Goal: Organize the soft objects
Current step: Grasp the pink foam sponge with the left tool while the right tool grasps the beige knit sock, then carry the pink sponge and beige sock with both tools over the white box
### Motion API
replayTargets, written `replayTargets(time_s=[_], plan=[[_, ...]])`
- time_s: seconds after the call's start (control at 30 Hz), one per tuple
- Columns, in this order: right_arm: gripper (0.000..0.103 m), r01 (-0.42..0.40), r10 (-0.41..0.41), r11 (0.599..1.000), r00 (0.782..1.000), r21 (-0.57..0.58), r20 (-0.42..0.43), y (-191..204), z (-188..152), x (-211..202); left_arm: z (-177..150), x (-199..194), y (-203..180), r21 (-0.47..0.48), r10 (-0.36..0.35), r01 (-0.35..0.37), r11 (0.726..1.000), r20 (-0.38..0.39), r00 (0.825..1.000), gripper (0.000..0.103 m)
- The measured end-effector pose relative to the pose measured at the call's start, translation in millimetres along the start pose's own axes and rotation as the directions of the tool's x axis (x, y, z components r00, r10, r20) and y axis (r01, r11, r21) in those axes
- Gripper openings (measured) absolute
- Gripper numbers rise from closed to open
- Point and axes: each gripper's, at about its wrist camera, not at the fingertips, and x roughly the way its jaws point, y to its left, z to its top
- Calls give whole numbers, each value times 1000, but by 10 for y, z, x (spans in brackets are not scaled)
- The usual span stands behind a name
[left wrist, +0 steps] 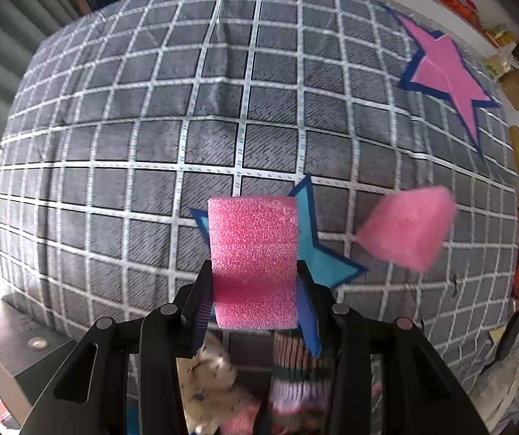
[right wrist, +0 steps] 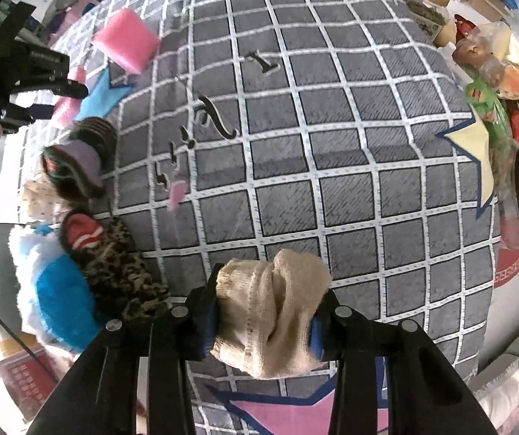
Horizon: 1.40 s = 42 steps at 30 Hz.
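Left gripper (left wrist: 255, 286) of ours is clamped on a pink rectangular foam block (left wrist: 254, 261), which stands up between the fingers above the blue star-shaped patch (left wrist: 322, 253) on the grey mat with its white taped grid (left wrist: 150, 137). Whether the block touches the mat or hangs above it we cannot tell. Our right gripper (right wrist: 264, 320) is closed on a bunched beige knitted sock (right wrist: 274, 311), held near the close edge of the same mat, just past a pink star patch (right wrist: 295, 415).

A second pink foam piece (left wrist: 410, 226) sits just to the right of the blue star; in the left wrist view it is blurred, so we cannot say if it rests flat. A larger pink star patch (left wrist: 448, 72) lies at the far right corner, and a pale yellow star patch (right wrist: 477, 148) shows at the right edge in the right wrist view.

We judge the sorting to be partly done. Along the left edge in the right wrist view a heap of soft things is not yet placed: a purple and brown striped knitted sock (right wrist: 81, 159), a leopard-print fabric piece (right wrist: 121, 268), a red striped sock (right wrist: 81, 233) and a blue and white plush toy (right wrist: 52, 282). Both pieces in hand are not yet set down, and the heap is left to go through. Which star the beige sock belongs on we cannot tell
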Motion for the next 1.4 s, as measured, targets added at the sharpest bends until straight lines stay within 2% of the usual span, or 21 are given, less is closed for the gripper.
replayTargets(time_s=[0.17, 0.37, 0.43, 0.57, 0.63, 0.73, 0.77, 0.93, 1.17, 1.4], plan=[[40, -19, 19, 1000, 1000, -10, 15, -37, 22, -156, -136, -423, -116, 50, -2, 0, 999, 46, 999, 45], [40, -37, 38, 999, 999, -30, 19, -101, -49, -424, -516, -833, -405, 107, -42, 34, 994, 77, 996, 45], [40, -30, 30, 999, 999, -36, -10, -147, -96, -483, -642, -1013, -592, 127, -51, 40, 991, 84, 995, 45], [40, -47, 46, 997, 999, -61, -3, -166, -196, -580, -1016, -1083, -580, 142, -75, 63, 988, 82, 994, 45], [40, -56, 56, 995, 998, -82, 1, -155, -228, -621, -1133, -1151, -772, 161, -76, 62, 985, 85, 993, 45], [40, -75, 73, 989, 997, -127, -20, -139, -296, -652, -1400, -1164, -760, 176, -78, 60, 983, 95, 992, 45], [40, -81, 78, 987, 997, -142, -25, -134, -329, -665, -1534, -1108, -570, 190, -87, 68, 979, 94, 992, 45], [40, -117, 100, 965, 992, -236, -82, -59, -527, -667, -2173, -1440, -486, 214, -108, 89, 973, 78, 991, 45], [40, -135, 105, 949, 988, -286, -116, 103, -900, -742, -2731, -1516, -373, 335, -116, 82, 939, 84, 990, 45], [40, -163, 116, 939, 979, -303, -169, 526, -1378, -717, -3205, -1500, -25, 421, -182, 147, 895, 45, 982, 45]])
